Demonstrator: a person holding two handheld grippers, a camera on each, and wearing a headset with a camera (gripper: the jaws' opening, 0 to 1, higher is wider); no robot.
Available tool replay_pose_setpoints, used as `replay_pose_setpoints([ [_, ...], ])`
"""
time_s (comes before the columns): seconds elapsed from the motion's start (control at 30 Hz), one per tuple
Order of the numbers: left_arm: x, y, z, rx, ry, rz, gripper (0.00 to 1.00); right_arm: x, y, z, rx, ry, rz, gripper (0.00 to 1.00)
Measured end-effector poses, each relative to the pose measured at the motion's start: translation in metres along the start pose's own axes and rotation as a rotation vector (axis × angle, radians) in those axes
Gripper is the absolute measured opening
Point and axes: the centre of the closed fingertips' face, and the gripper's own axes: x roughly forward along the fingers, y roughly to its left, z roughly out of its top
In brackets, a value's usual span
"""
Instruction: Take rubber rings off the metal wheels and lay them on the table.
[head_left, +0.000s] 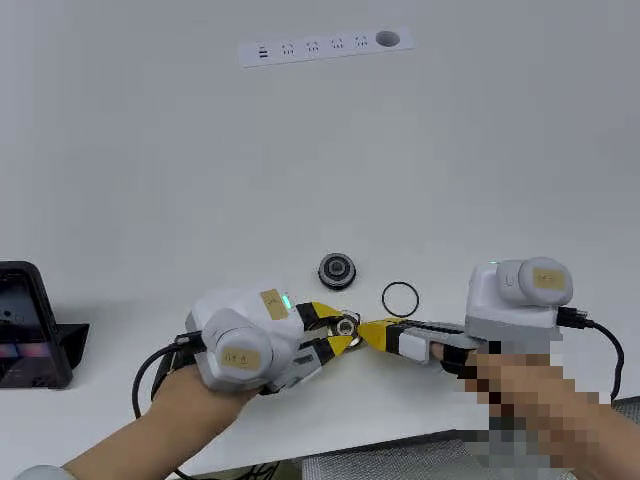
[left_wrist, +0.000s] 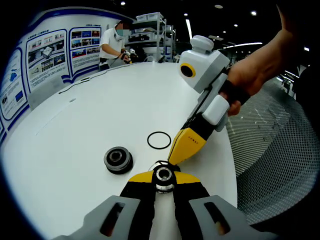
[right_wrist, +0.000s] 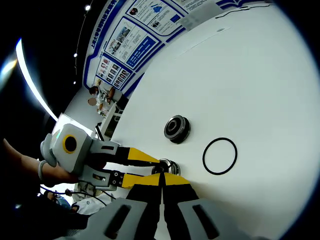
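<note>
Rubber-ring removal is mid-step, we judge. Nearest us, the left gripper (head_left: 335, 328) clamps a small silver metal wheel (left_wrist: 164, 176) in its yellow-tipped jaws. The right gripper (head_left: 375, 333), jaws pressed together, touches the wheel's rim; whether it pinches a ring we cannot tell. Next we'd peel outward. Beyond, on the white table (head_left: 200, 150), lie one loose black rubber ring (head_left: 383, 298) and a second dark-rimmed wheel (head_left: 337, 270), neither obstructing. Farthest is a white power strip (head_left: 325, 45).

Power strip (head_left: 325, 46) far back; dark screen (head_left: 25, 320) at left edge.
</note>
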Motion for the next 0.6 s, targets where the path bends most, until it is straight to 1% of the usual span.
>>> replay_pose_setpoints([
  [0.4,0.000,0.000,0.000,0.000,0.000,0.000,0.13,0.001,0.004,0.001,0.000,-0.004,0.013,0.02],
  [0.5,0.000,0.000,0.000,0.001,0.000,0.000,0.13,0.002,0.007,0.002,0.002,-0.009,0.024,0.02],
  [0.57,0.000,0.000,0.000,0.000,0.000,0.000,0.13,0.003,0.011,0.003,0.007,-0.010,0.043,0.02],
  [0.6,0.000,0.000,0.000,0.001,0.000,0.000,0.13,0.003,0.014,0.006,0.007,-0.024,0.049,0.02],
])
